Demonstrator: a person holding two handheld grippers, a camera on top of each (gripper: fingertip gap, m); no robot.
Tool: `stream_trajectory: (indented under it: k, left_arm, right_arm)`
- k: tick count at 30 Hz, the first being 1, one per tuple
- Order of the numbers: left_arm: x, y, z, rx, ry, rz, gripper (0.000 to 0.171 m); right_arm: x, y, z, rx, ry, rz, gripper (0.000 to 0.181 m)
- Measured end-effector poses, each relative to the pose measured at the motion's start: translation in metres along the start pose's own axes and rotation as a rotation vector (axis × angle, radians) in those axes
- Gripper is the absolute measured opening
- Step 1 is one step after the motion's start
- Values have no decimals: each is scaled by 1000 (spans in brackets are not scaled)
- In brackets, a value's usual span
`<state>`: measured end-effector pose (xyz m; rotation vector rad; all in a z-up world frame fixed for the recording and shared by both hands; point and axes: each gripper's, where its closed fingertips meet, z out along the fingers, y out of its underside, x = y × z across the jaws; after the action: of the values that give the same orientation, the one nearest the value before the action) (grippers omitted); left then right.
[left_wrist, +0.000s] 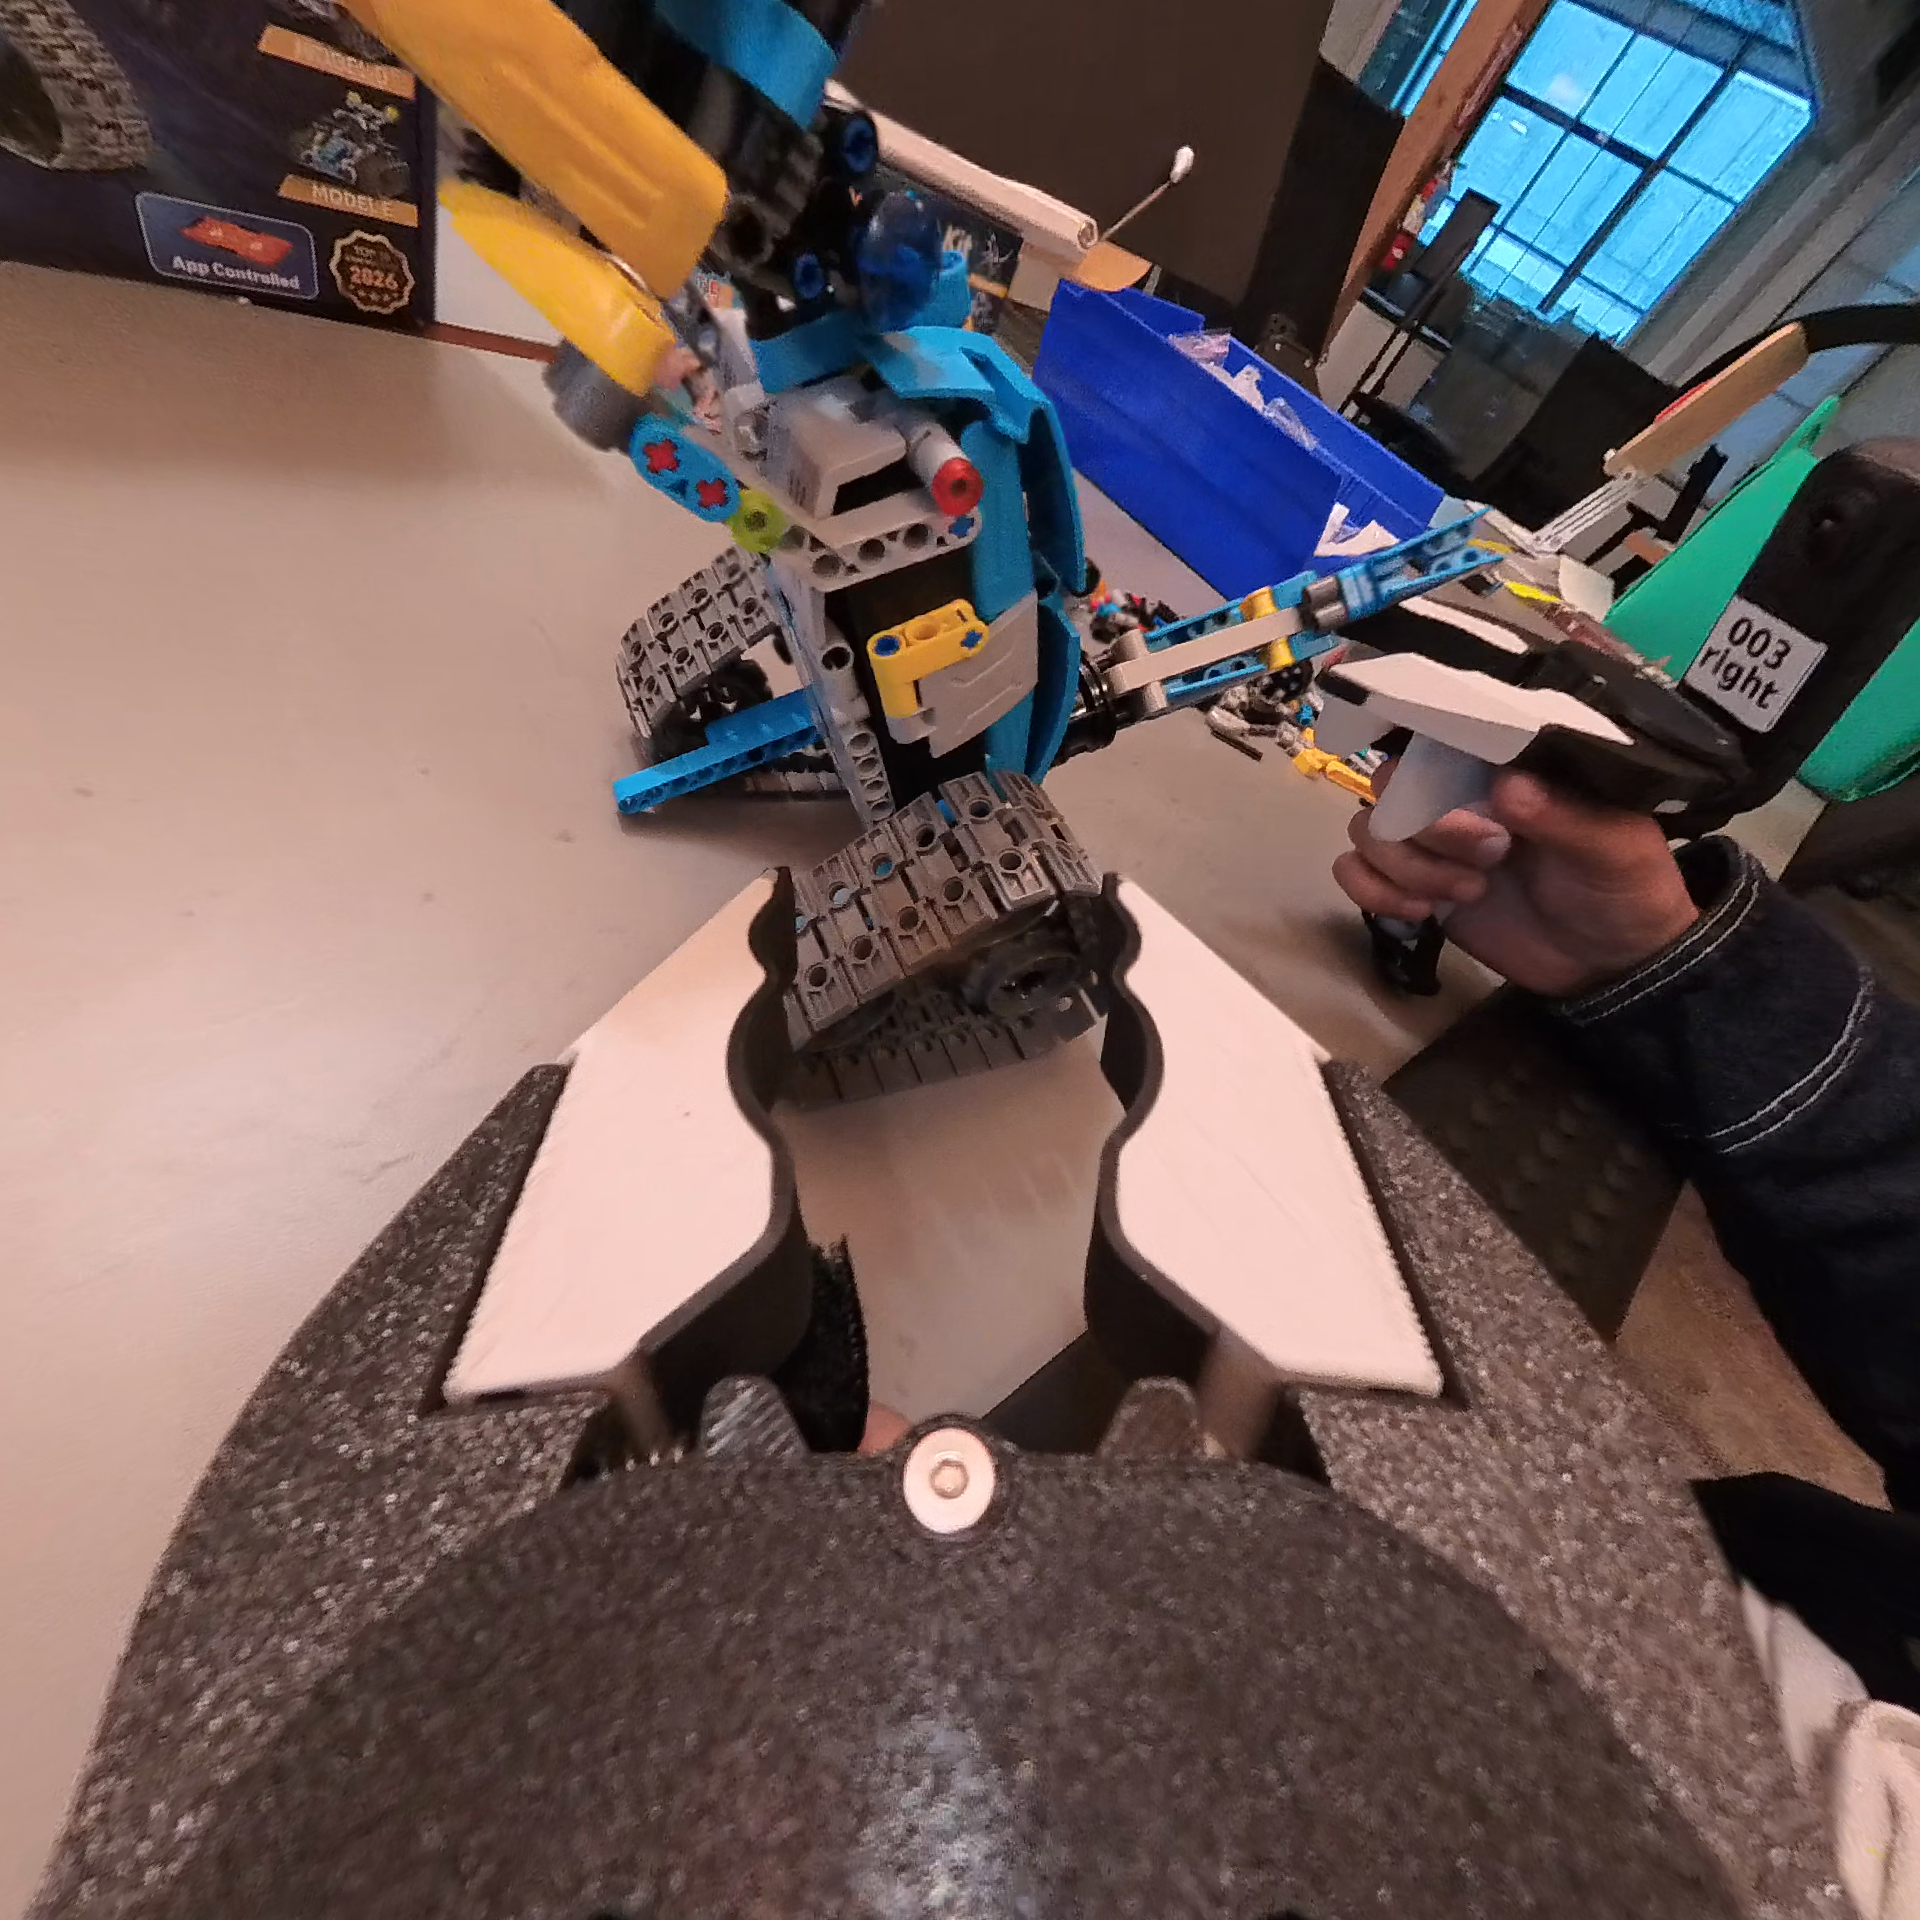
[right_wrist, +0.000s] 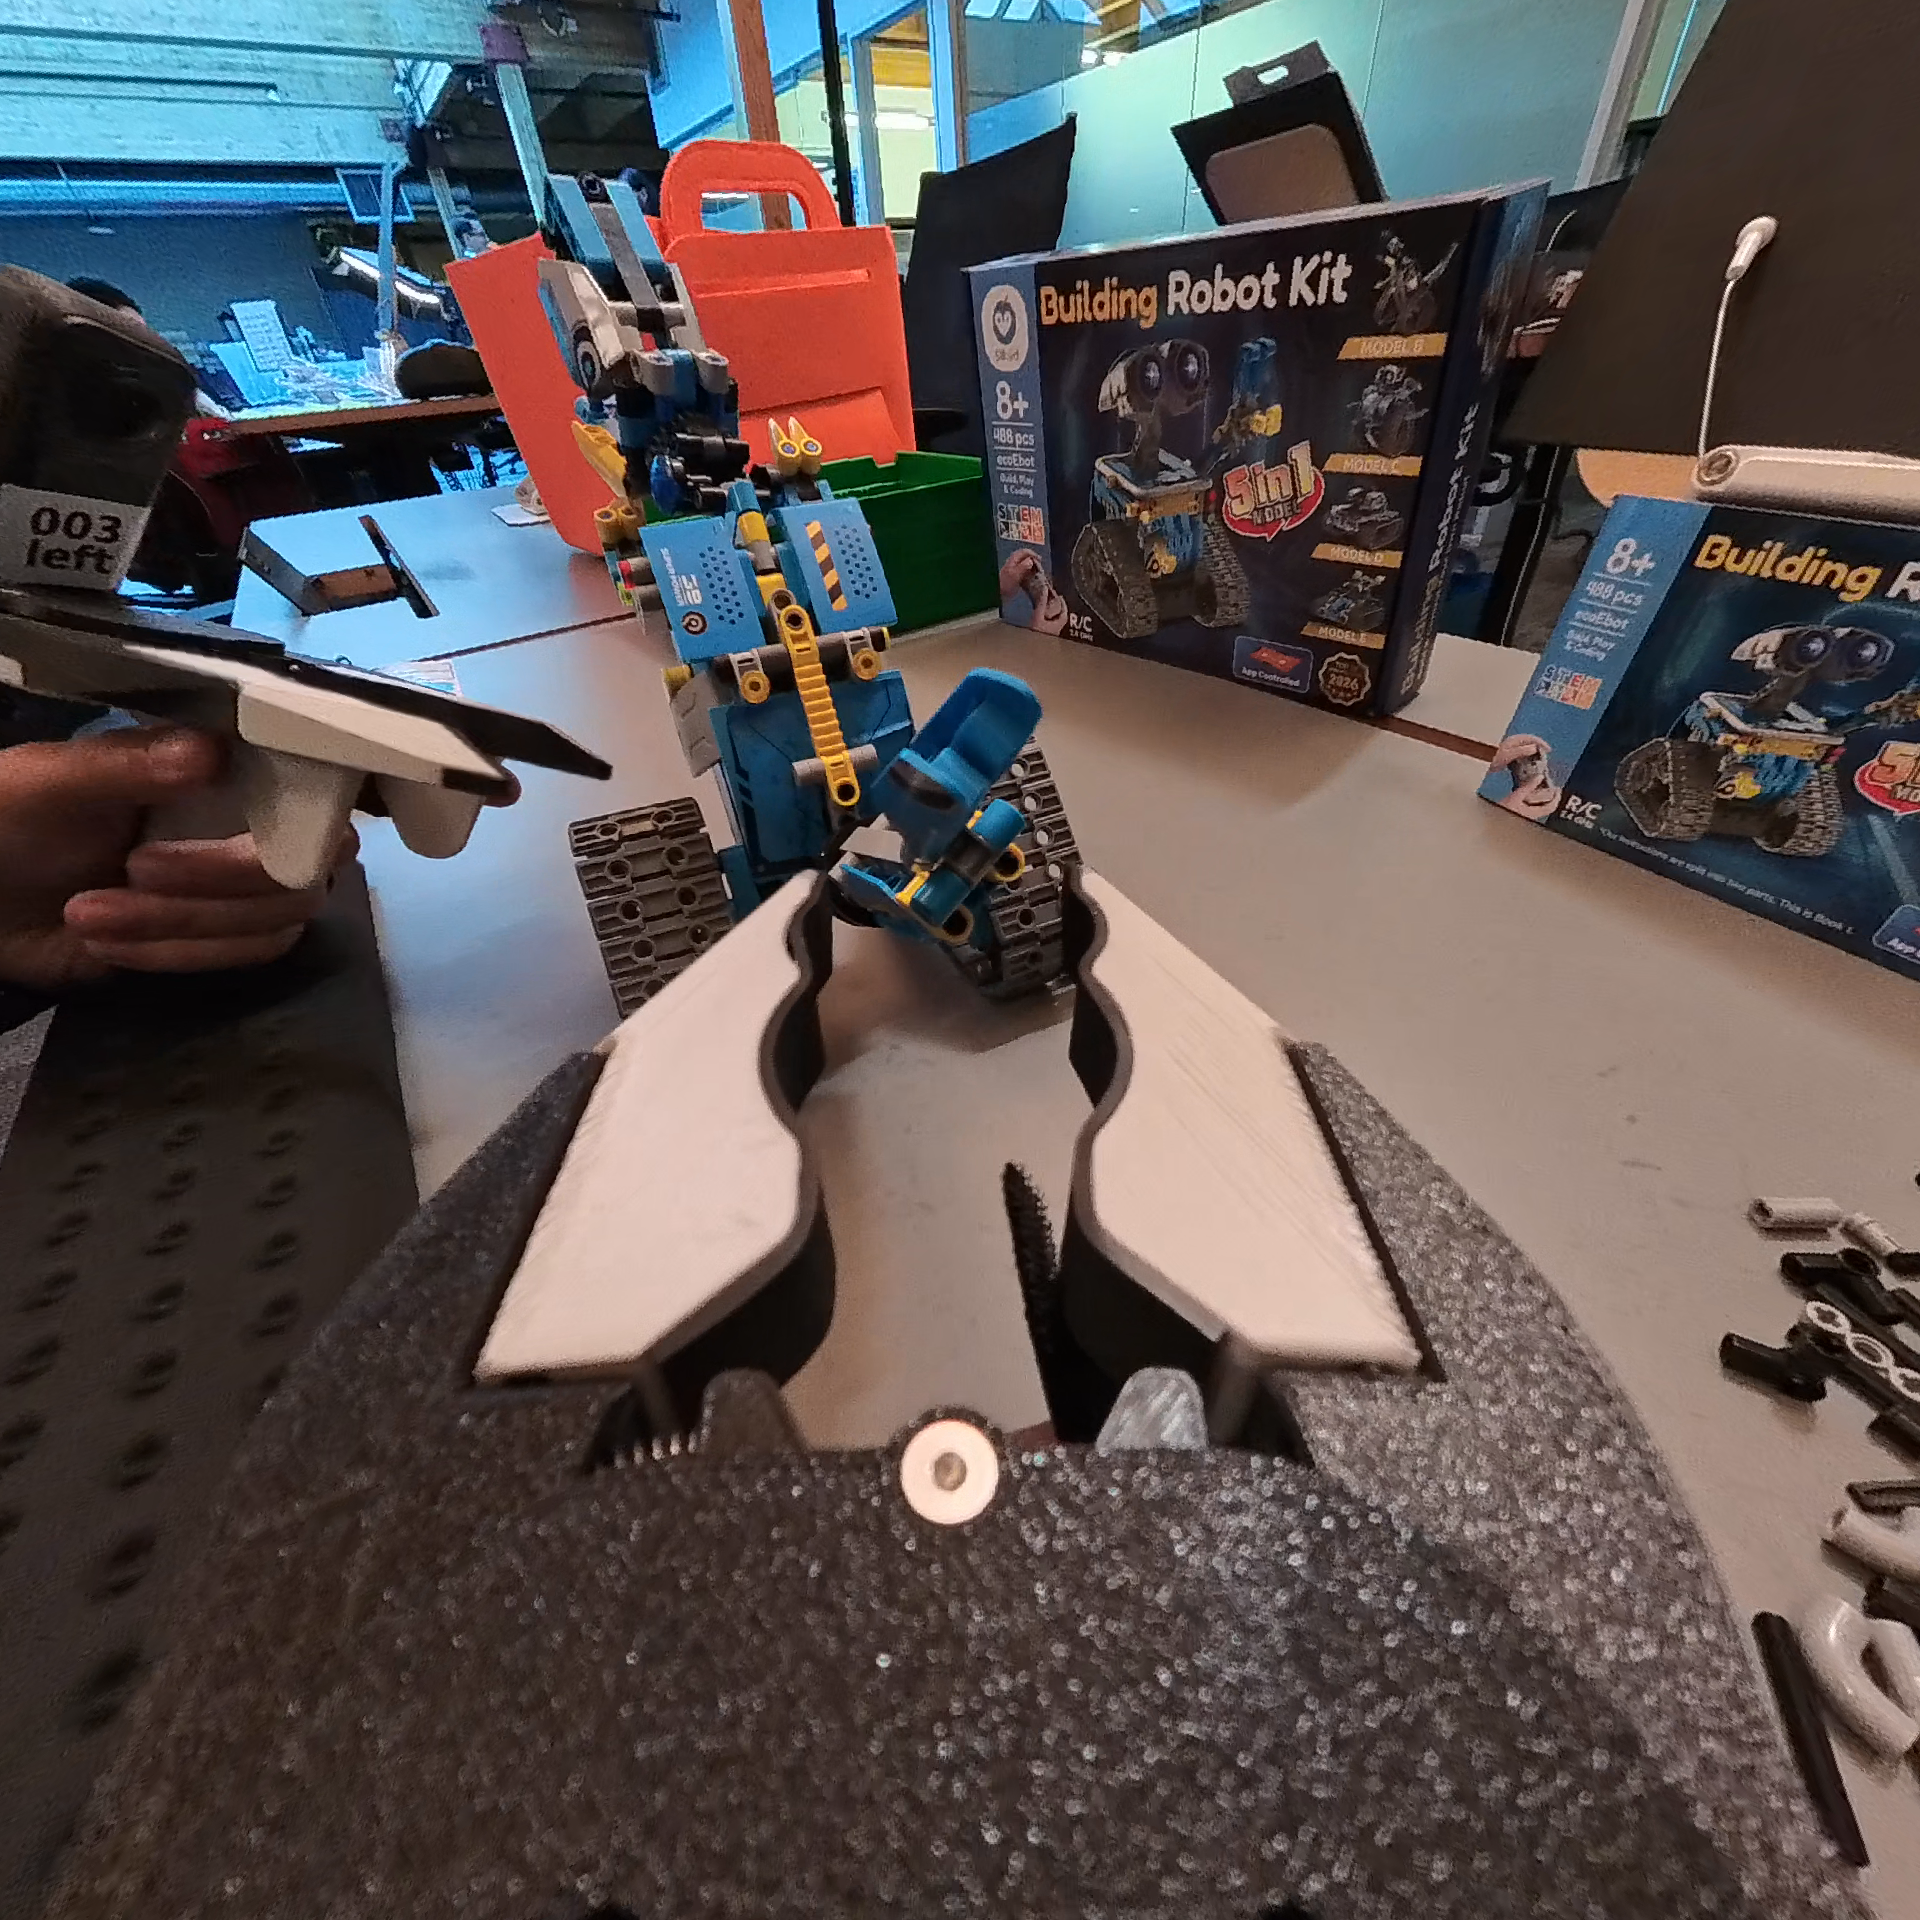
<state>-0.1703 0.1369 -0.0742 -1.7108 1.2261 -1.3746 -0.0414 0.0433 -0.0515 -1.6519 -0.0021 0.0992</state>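
A blue, grey and yellow toy tracked robot stands on the pale table; it also shows in the right wrist view. My left gripper is open, with the robot's near grey tread between its fingertips. My right gripper is open, with the end of the robot's blue arm at its fingertips. In the left wrist view the right gripper, held by a hand, sits at the outstretched arm. The left gripper shows beside the other tread.
Two kit boxes stand at the back right. An orange bag-shaped stand and a green bin are behind the robot. A blue bin, loose small parts and a black mat lie nearby.
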Motion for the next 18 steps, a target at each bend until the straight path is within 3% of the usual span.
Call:
stream_trajectory:
  k: [10,13,15,18]
  left_arm:
    - [7,-7,-3,39,-25,91,47]
    - [30,-17,-5,70,-55,379,44]
    - [50,-11,5,-16,-33,600,22]
    - [72,-4,34,-165,34,768,23]
  right_arm:
    - [3,-13,-10,54,3,-28,42]
    - [-1,-25,-24,56,-41,-100,39]
    - [-6,-26,-29,4,-93,-151,40]
    - [-1,-26,-30,-116,-118,-310,41]
